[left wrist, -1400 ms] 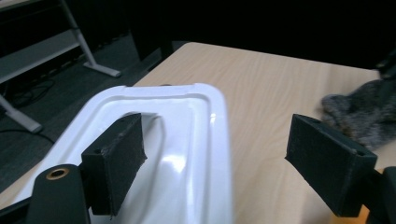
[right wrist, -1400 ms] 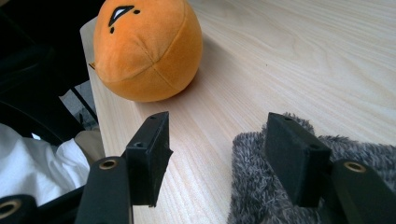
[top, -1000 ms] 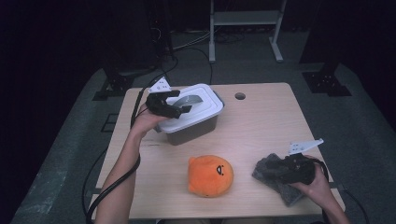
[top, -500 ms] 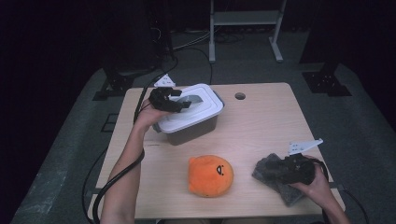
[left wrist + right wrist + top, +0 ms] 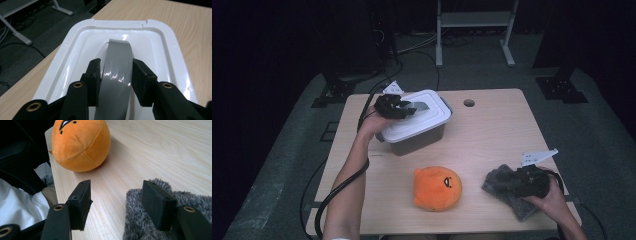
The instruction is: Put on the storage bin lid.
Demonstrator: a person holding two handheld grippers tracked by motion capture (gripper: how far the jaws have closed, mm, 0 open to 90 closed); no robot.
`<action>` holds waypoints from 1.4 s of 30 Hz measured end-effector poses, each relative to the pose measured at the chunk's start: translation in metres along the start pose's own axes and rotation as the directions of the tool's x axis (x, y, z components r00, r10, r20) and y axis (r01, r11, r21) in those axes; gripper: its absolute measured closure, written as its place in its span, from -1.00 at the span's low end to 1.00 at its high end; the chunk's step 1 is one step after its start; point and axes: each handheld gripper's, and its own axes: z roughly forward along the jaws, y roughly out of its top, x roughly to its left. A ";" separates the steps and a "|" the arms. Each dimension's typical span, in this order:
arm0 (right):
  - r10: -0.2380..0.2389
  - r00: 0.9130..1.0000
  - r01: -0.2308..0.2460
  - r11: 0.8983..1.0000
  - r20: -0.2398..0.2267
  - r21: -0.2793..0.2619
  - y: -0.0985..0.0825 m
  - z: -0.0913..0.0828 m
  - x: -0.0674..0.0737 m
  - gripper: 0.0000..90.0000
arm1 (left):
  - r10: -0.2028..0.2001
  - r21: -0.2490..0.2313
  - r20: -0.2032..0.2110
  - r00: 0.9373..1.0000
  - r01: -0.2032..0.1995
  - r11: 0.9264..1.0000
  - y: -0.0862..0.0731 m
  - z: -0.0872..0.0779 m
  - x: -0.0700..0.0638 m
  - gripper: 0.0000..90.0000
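Observation:
A white lid [image 5: 422, 117] with a grey arched handle [image 5: 117, 57] covers a grey storage box [image 5: 419, 141] at the table's back left. My left gripper [image 5: 408, 109] reaches over the lid. Its jaws have just been closing, and the pads [image 5: 96, 75] now press both sides of the handle. An orange plush toy [image 5: 437, 187] with a drawn face lies near the front middle. At the front right, my right gripper [image 5: 512, 182] stands open over a fuzzy grey cloth [image 5: 498, 181]. One jaw rests on the cloth [image 5: 142, 222], and the plush [image 5: 80, 143] is beyond.
The wooden table [image 5: 492, 135] has a round cable hole [image 5: 469, 103] at the back. A white shelf frame [image 5: 474, 30] and cables lie on the dark floor behind. The table's front edge [image 5: 53, 177] runs close to the right gripper.
The left gripper's jaws have closed onto the lid's grey handle, with the hand shifting only slightly. The right gripper, cloth and plush stay put.

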 end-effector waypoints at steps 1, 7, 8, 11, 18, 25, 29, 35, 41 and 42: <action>0.000 1.000 0.000 1.000 0.000 0.001 0.000 0.000 0.000 -0.11 | 0.001 0.002 0.005 1.000 -0.001 1.000 0.001 0.000 -0.001 0.38; 0.000 1.000 0.000 1.000 0.000 -0.001 0.000 0.000 0.000 -0.11 | 0.017 0.022 0.050 0.999 -0.018 1.000 0.003 -0.003 -0.004 0.47; -0.001 1.000 0.001 1.000 0.000 0.000 0.000 0.000 0.000 -0.11 | 0.016 0.021 0.053 0.998 -0.017 1.000 0.003 -0.003 -0.005 0.48; -0.004 1.000 0.004 1.000 0.000 0.001 0.000 0.000 0.001 -0.11 | 0.022 0.023 0.071 0.997 -0.024 0.999 0.003 -0.003 -0.006 0.48; -0.002 1.000 0.002 1.000 -0.002 0.005 0.001 0.002 0.001 -0.11 | 0.031 0.027 0.117 0.993 -0.034 0.999 0.006 -0.003 -0.010 0.48; -0.005 1.000 0.005 1.000 -0.003 0.003 0.001 0.002 0.001 -0.11 | 0.033 0.024 0.157 0.987 -0.038 0.999 0.007 -0.001 -0.014 0.48; -0.008 1.000 0.008 1.000 -0.004 0.005 0.001 0.002 0.002 -0.11 | 0.037 0.022 0.189 0.981 -0.042 0.999 0.009 0.002 -0.018 0.48; -0.010 1.000 0.010 1.000 -0.006 0.002 0.001 0.002 0.003 -0.11 | 0.065 0.019 0.234 0.970 -0.071 0.997 0.014 0.005 -0.027 0.48; -0.011 1.000 0.011 1.000 -0.007 0.003 0.001 0.002 0.004 -0.11 | 0.080 0.016 0.259 0.963 -0.087 0.996 0.017 0.008 -0.034 0.48; -0.010 1.000 0.010 1.000 -0.008 0.003 0.001 0.002 0.004 -0.11 | 0.089 0.013 0.267 0.960 -0.096 0.995 0.018 0.009 -0.037 0.48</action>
